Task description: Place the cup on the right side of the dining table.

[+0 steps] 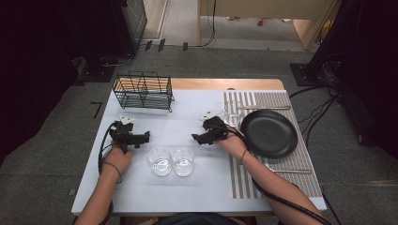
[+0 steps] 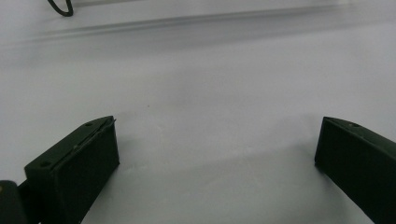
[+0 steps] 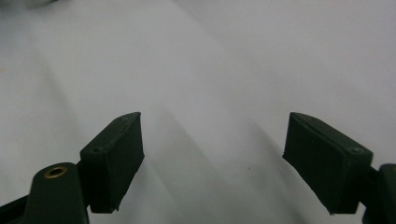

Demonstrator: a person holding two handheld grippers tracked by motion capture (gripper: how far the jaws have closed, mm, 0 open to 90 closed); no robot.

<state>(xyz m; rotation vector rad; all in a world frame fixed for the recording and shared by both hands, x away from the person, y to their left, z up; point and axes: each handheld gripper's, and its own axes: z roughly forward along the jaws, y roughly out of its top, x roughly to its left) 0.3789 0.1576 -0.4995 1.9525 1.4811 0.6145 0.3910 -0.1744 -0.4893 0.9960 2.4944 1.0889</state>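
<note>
Two clear glasses (image 1: 159, 161) (image 1: 183, 161) stand side by side near the table's front middle. My left gripper (image 1: 145, 136) rests low on the pale table just left of and behind them, jaws pointing right. My right gripper (image 1: 195, 137) sits opposite it, jaws pointing left, behind the right glass. In the left gripper view, the left gripper (image 2: 217, 140) is open, with bare table between its jaws. The right gripper (image 3: 212, 140) is likewise open on bare table in its own view.
A black wire rack (image 1: 143, 91) stands at the back left. On the right, a striped placemat (image 1: 305, 154) carries a black plate (image 1: 268, 133), another clear glass (image 1: 233, 112) and cutlery (image 1: 263, 107) (image 1: 291, 171). Cables trail from both grippers.
</note>
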